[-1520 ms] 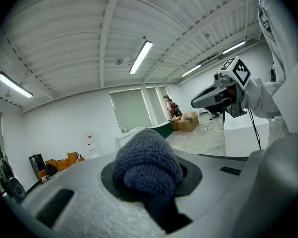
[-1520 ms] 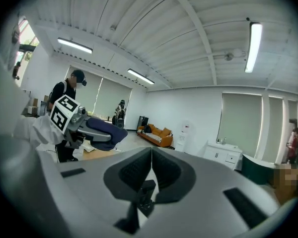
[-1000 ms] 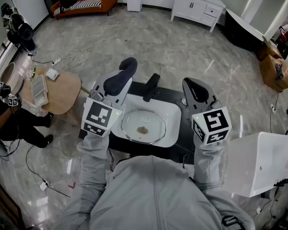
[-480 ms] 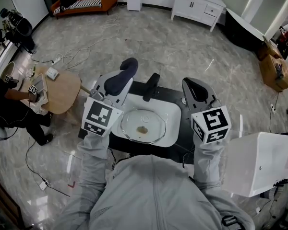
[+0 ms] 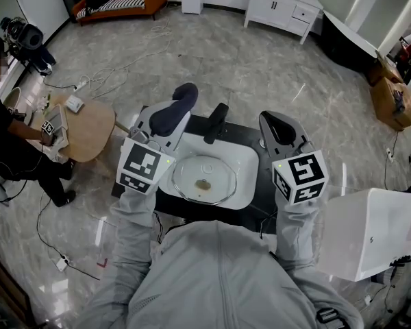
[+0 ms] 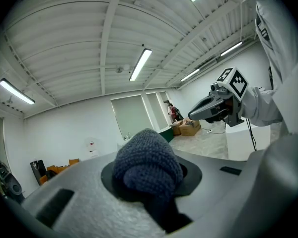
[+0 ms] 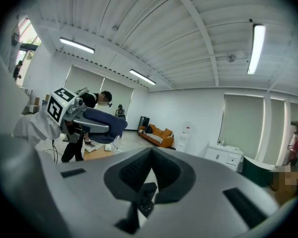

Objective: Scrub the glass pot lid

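Left gripper (image 6: 148,170): jaws clamped on a cloth. Raised above the sink's left-rear corner, jaws pointing away from the person. Grey matte shell with a fine grain; a cube with black-and-white square markers sits at its back.
Cloth (image 6: 148,157): dark blue-grey, coarse knit, bunched into a rounded lump that bulges out past the jaw tips.
Right gripper (image 7: 149,175): jaws drawn together at the tips with nothing between them. The dark inner pads are ribbed and form a narrow V. Held over the counter at the sink's right-rear corner, well apart from the lid.
Lid (image 5: 204,180): clear glass disc with a thin metal rim, lying flat in the sink, about centred. There is a brownish smear near its middle. Neither gripper touches it.
Sink (image 5: 248,157): white, smooth, rounded-rectangle basin, set into the counter.
Counter (image 5: 264,208): black, flat, matte.
Tap (image 5: 216,123): black, slim, standing at the sink's rear edge between the two grippers.
Box (image 5: 370,232): white, smooth, round-cornered, to the right of the right arm.
Sleeves (image 5: 133,232): light grey soft fabric, on both arms.
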The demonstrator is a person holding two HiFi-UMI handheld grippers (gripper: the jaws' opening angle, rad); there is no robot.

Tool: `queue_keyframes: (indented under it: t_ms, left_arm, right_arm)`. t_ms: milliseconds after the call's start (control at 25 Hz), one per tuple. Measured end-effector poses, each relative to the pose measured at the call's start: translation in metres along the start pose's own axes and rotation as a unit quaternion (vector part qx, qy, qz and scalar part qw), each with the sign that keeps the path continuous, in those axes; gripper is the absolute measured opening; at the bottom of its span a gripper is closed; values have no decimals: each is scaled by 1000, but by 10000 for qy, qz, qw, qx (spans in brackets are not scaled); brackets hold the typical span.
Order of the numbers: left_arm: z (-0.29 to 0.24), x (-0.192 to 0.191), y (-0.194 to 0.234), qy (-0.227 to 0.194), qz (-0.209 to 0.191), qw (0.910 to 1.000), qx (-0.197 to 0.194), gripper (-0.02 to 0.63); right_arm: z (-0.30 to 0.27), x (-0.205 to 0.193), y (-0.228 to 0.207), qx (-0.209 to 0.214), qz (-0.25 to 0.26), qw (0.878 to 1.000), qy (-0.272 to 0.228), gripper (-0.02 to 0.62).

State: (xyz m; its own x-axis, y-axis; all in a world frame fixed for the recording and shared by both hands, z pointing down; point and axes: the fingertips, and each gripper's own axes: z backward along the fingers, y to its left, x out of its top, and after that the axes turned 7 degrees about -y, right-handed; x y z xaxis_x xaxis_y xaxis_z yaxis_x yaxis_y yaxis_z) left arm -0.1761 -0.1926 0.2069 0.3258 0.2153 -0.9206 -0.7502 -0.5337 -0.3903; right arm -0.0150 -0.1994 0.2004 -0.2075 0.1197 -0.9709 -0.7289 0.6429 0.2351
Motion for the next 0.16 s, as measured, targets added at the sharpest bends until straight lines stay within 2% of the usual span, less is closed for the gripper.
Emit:
queue_keyframes:
  t_ms: [160]
  left_arm:
    - [-3, 0, 1, -11, -10, 10000, -11, 84]
  right_arm:
    - [-1, -2, -3, -12, -28, 10000, 36, 29]
